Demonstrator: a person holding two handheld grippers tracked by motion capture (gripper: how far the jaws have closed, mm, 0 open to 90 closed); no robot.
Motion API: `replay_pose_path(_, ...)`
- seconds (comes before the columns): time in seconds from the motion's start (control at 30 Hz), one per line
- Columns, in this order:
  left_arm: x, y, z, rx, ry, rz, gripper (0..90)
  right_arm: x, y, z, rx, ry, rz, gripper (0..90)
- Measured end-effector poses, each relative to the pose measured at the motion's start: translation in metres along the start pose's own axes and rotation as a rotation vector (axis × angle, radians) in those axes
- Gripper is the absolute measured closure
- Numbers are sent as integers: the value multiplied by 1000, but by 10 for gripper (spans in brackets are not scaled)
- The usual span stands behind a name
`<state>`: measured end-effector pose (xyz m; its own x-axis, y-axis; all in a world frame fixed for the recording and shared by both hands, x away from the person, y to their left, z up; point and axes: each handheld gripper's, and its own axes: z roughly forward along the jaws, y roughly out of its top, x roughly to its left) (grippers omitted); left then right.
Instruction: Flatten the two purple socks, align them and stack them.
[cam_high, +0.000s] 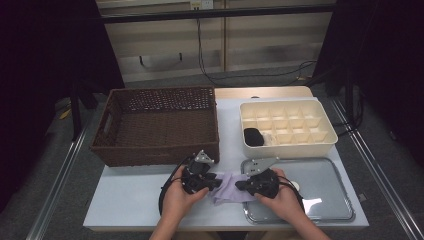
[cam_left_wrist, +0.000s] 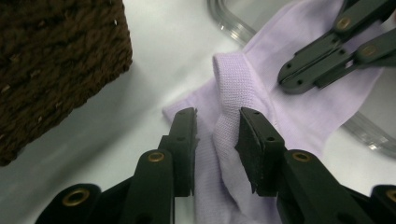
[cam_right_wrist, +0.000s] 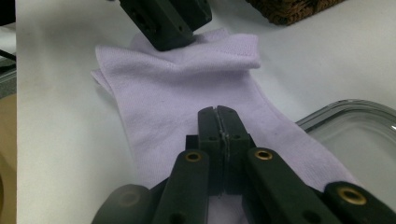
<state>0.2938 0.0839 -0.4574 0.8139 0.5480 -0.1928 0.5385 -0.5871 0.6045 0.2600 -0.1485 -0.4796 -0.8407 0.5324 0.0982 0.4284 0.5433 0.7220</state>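
You're mid-fold on the lilac sock (cam_high: 231, 187), lying on the tabletop (cam_high: 135, 200) half over the tray (cam_high: 320, 212). Right gripper (cam_right_wrist: 218, 122) fingers look clamped on it; left gripper (cam_left_wrist: 217, 128) fingers stand apart astride the cuff. Next, close the left gripper's 2 fingers squarely.

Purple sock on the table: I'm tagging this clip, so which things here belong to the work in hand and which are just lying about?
In the work:
- lilac sock
- left gripper, jaws apart around a raised fold of the sock
- right gripper, shut on the sock

Lying about:
- wicker basket
- divided cream box with a black item
- metal tray
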Motion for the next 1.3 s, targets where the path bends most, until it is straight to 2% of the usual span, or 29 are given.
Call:
replay_pose_path(0.03,1,-1,1,8,-15,5,660,0,0,0,-1,2,3,886)
replay_pose_path(0.07,-1,-2,5,9,-18,-14,655,0,0,0,0,-2,-1,879)
replay_pose_path(0.17,-5,-2,8,18,1,19,670,0,0,1,-1,0,1,872)
replay_pose_path(0.23,-8,-1,8,36,13,49,718,1,0,1,-3,0,6,863)
replay_pose_path(0.27,-10,-1,9,37,26,53,732,1,0,1,-3,0,3,859)
replay_pose_path(0.5,-16,1,9,55,53,94,824,1,0,1,0,-5,-9,856)
replay_pose_path(0.6,-12,0,5,52,46,78,831,1,0,1,3,-1,-4,856)
replay_pose_path(0.7,-6,-1,-3,39,62,55,832,1,0,1,3,0,-4,857)
replay_pose_path(0.77,-3,-3,-8,26,87,34,832,1,0,1,-2,-3,-2,859)
replay_pose_path(0.87,1,-7,-13,29,73,10,832,1,0,1,1,-5,-12,860)
replay_pose_path(1.07,0,-9,-8,53,73,8,826,2,1,0,3,-22,-8,897)
replay_pose_path(1.13,1,-9,-8,47,69,3,825,1,1,-2,4,-36,-10,900)
replay_pose_path(1.2,2,-10,-9,46,59,1,825,0,1,-4,4,-28,2,900)
replay_pose_path(1.3,2,-9,-9,40,66,-2,822,-1,1,-5,1,-28,4,895)
